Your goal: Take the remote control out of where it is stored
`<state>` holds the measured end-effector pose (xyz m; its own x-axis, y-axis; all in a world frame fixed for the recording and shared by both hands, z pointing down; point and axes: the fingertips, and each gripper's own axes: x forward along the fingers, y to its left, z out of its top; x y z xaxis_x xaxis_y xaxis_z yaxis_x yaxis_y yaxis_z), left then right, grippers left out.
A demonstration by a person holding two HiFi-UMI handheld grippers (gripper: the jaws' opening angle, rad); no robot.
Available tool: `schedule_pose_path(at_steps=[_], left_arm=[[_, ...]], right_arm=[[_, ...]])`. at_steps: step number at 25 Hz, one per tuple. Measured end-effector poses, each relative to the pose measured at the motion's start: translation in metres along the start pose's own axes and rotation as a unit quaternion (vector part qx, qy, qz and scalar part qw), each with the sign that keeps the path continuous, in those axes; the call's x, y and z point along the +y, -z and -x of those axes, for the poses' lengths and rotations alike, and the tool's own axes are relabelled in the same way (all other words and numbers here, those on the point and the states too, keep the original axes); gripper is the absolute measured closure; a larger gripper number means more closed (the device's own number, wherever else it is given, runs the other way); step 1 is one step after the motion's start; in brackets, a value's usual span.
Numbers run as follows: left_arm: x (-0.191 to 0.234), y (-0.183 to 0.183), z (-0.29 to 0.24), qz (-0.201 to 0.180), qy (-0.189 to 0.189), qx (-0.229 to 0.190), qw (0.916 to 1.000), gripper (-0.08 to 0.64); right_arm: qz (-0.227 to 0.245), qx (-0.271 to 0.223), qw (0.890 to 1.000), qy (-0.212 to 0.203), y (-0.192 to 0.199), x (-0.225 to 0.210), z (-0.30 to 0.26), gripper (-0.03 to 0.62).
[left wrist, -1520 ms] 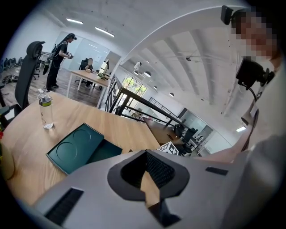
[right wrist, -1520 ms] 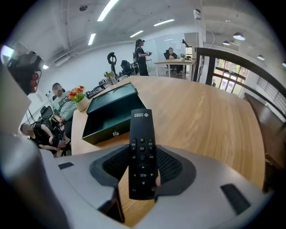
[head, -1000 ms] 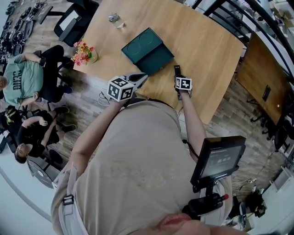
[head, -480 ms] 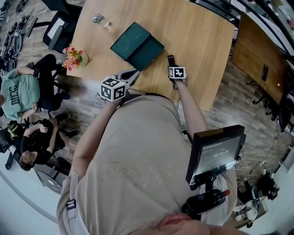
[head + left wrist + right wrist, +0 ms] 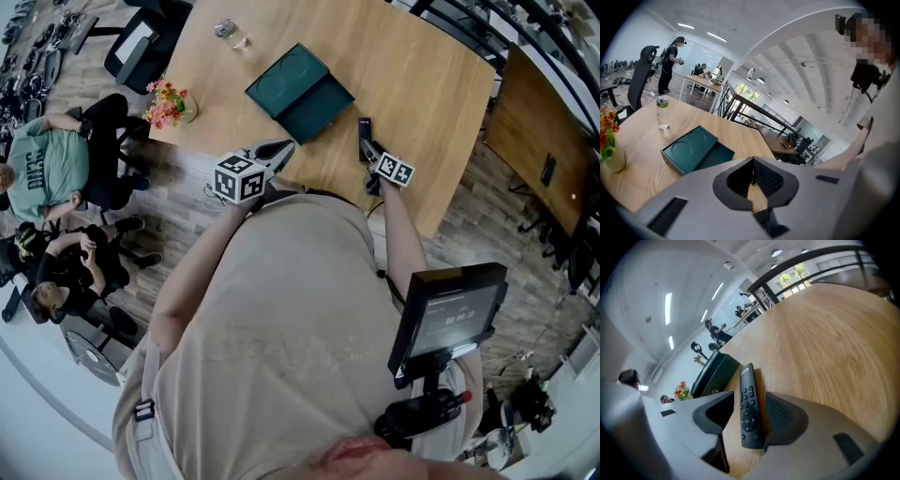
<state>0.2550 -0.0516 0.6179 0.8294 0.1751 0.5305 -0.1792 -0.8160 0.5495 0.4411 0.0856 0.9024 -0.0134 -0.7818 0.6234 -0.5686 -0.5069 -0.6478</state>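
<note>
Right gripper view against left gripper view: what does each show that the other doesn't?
Only the right gripper view: the remote control lying on the table between the right gripper's jaws, which have just been opening. Only the left gripper view: a water bottle and the left gripper, jaws together, empty. Both: the table, the green box and the flowers.

One remote control (image 5: 750,404), one green box (image 5: 300,92), one water bottle (image 5: 662,112) and one vase of flowers (image 5: 173,105).
</note>
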Motion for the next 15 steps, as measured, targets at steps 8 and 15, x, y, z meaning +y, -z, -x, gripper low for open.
schedule_pose_path(at_steps=[8, 15], left_arm=[[0.005, 0.003, 0.012, 0.018, -0.014, -0.013, 0.9997, 0.555], [0.014, 0.012, 0.016, 0.027, -0.01, -0.021, 0.9994, 0.555]], right_arm=[[-0.091, -0.06, 0.994, 0.007, 0.005, -0.011, 0.018, 0.376], [-0.198, -0.12, 0.973, 0.013, 0.005, -0.032, 0.029, 0.41]])
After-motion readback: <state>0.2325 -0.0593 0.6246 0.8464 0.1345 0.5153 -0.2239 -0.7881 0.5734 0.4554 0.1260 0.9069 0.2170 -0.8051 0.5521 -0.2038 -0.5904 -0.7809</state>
